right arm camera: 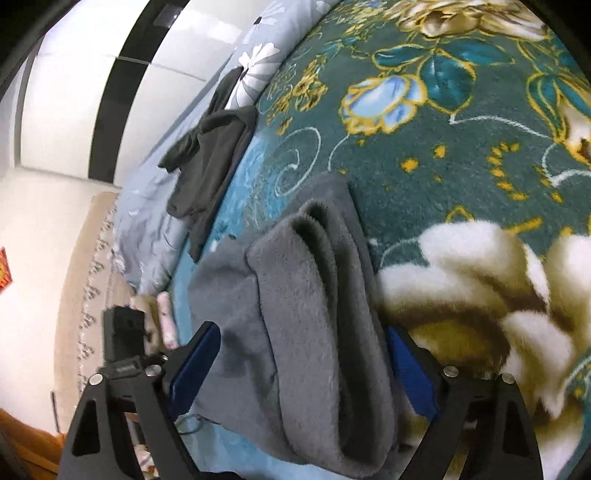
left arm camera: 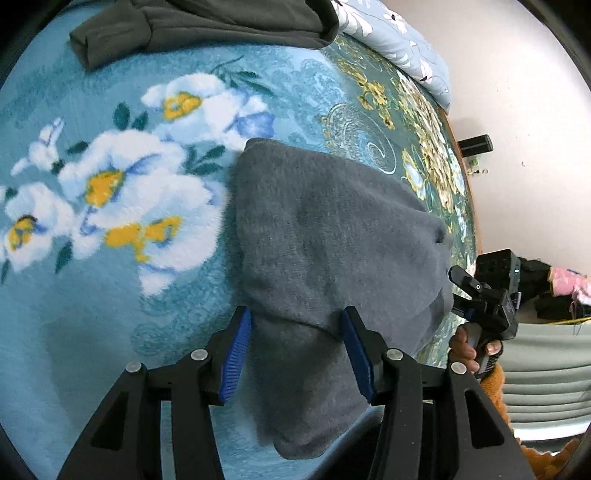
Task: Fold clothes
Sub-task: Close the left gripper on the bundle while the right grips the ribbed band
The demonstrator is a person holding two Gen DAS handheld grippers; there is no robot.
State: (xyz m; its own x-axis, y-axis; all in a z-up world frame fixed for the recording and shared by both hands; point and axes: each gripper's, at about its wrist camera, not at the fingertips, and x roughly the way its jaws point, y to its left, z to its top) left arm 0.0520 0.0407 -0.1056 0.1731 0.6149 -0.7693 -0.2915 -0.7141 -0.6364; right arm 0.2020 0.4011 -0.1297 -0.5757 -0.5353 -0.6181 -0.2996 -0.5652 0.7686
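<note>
Blue-padded fingers (left arm camera: 236, 354) of the left gripper (left arm camera: 297, 350) are seen closest, standing at a middling width with the near end of a grey fleece garment (left arm camera: 332, 236) lying between them. Whether the pads press on the cloth cannot be told; the fabric seems to fill the gap from pad to pad without being visibly pinched.

In the right wrist view, the right gripper (right arm camera: 303, 365) is spread wide and straddles the same grey fleece garment (right arm camera: 317, 295), which is already folded into several stacked layers. No squeeze on the bundle is visible, and the right-hand pad is partly hidden behind the fabric. The wide stance is judged to suit the thickness of the stack.

The garment is laid on a floral blanket (left arm camera: 110, 258) covering the bed, its near edge hanging towards the person. A darker garment (left arm camera: 207, 26) is left farther back beside a flowered pillow (left arm camera: 399, 40). The person's hand (left arm camera: 465, 350) is seen wrapped round the right gripper's handle.

One more fold or a tidying of the bundle is judged to be in hand.
</note>
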